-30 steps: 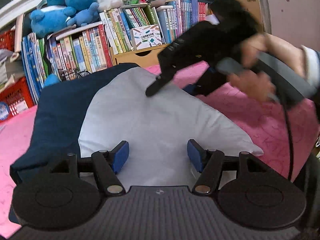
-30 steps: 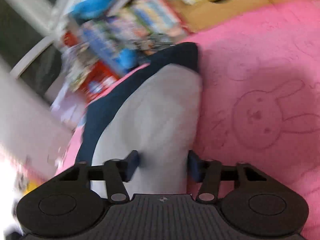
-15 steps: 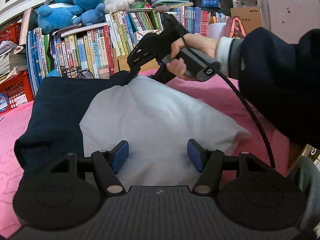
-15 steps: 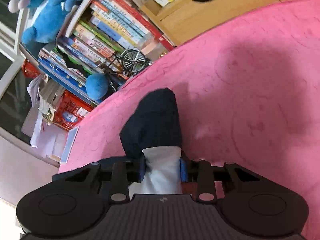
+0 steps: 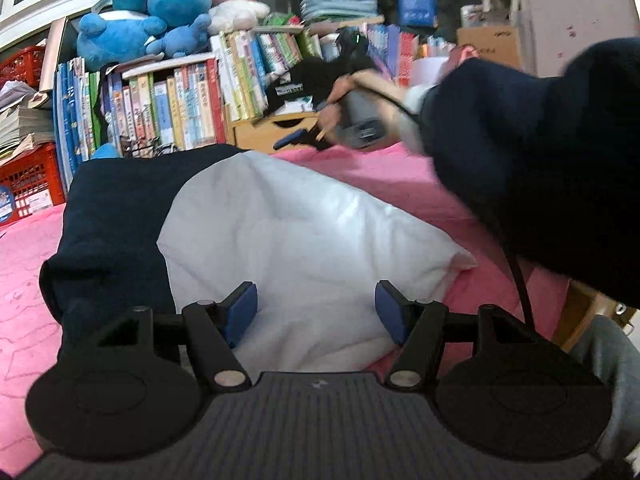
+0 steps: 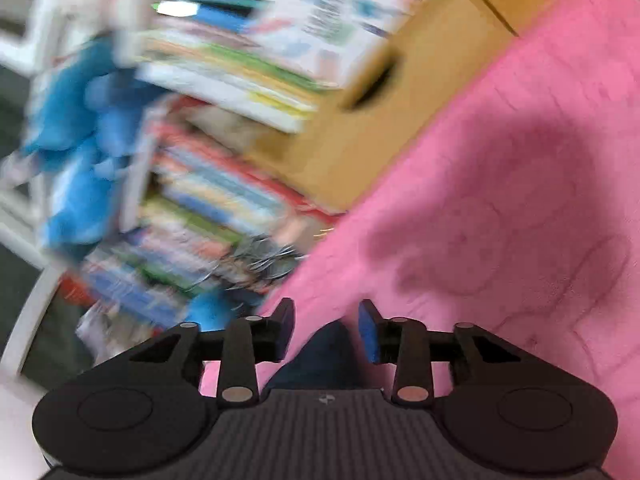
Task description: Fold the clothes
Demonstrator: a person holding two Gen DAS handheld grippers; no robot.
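The garment (image 5: 288,240) is spanned unpressed by the half-open left gripper (image 5: 316,310), while the right gripper (image 6: 325,326), jaws just opened, is kept empty above its dark end.

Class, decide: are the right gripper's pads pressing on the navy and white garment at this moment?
Apart. In the right wrist view the right gripper, jaws just opened, shows pink gaps between each pad and the garment lying below them.
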